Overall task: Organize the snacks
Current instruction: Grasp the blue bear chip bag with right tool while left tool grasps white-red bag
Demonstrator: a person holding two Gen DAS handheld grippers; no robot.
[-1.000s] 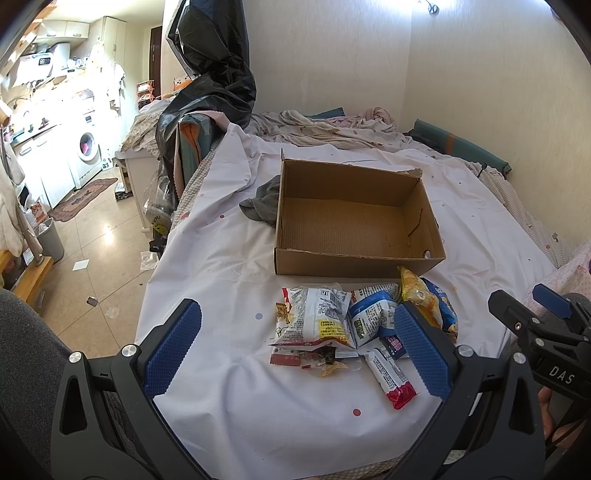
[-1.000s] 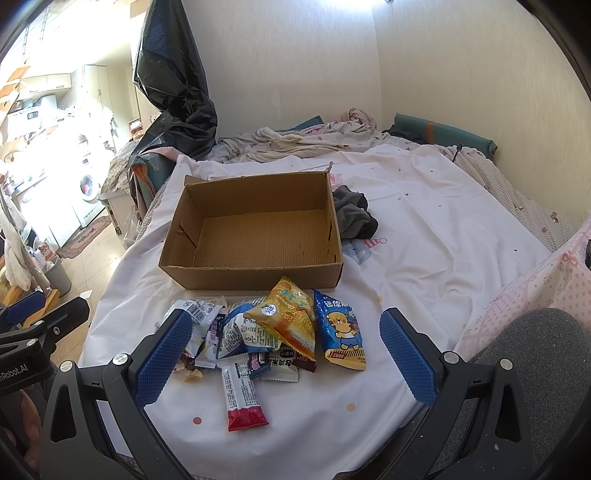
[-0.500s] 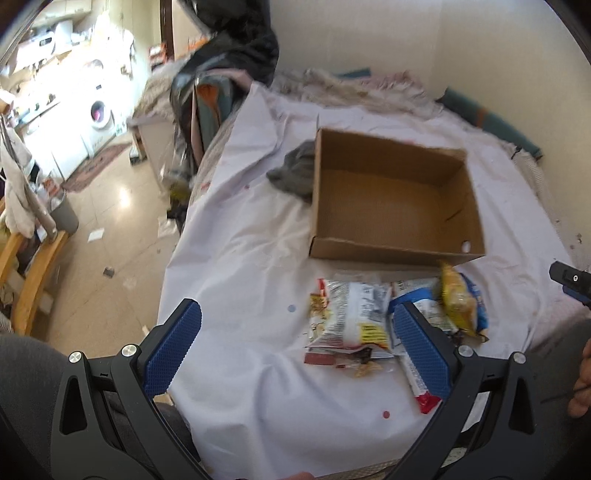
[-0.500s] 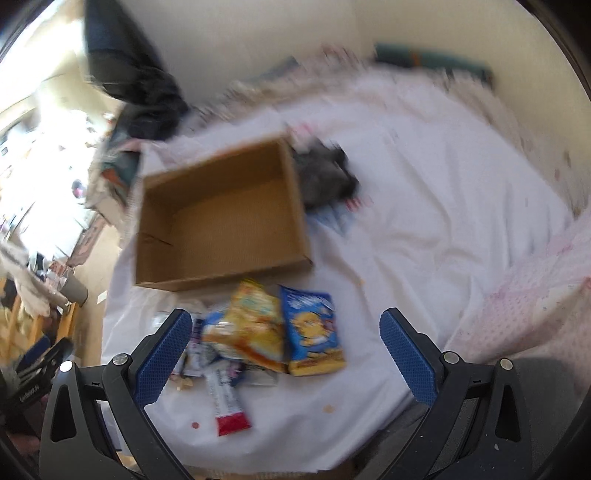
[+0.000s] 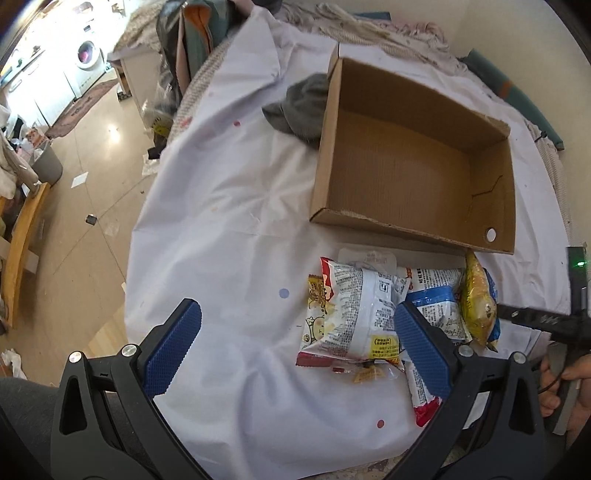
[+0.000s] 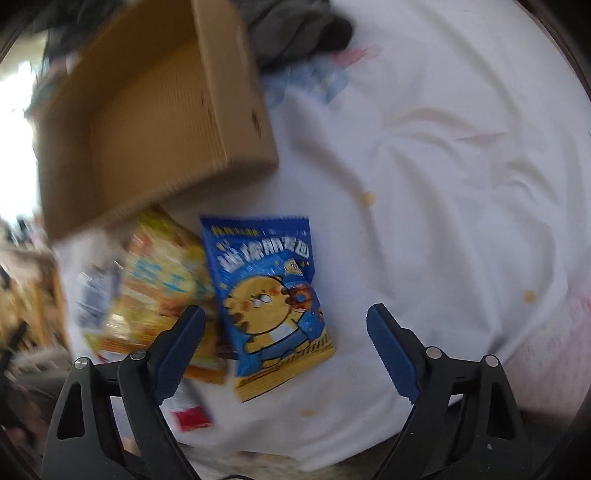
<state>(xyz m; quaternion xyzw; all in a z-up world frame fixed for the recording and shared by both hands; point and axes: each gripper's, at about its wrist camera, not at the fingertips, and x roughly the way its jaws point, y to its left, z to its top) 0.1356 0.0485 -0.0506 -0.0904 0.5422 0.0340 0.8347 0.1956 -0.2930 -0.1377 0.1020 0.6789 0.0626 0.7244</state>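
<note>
An empty cardboard box [image 5: 410, 166] lies open on the white sheet [image 5: 229, 221]. Just in front of it is a pile of snack packets: a white and red bag [image 5: 351, 317], a blue and white bag [image 5: 439, 310], a yellow bag [image 5: 476, 299] and a red-ended bar [image 5: 424, 402]. My left gripper [image 5: 295, 343] is open above the sheet, its right finger over the pile. My right gripper [image 6: 286, 347] is open, low over a blue tiger packet [image 6: 269, 295] beside the yellow bag [image 6: 162, 280]. The box [image 6: 147, 110] is at the upper left in the blurred right wrist view.
A grey cloth [image 5: 299, 110] lies against the box's far left side. The bed edge drops to a tiled floor [image 5: 85, 177] on the left. Rumpled bedding [image 5: 388, 29] lies beyond the box. The right hand and its gripper body [image 5: 565, 332] show at the right edge.
Both grippers have moved forward and tilted down toward the snack pile. The right one has come close over the blue tiger packet. Both stay open.
</note>
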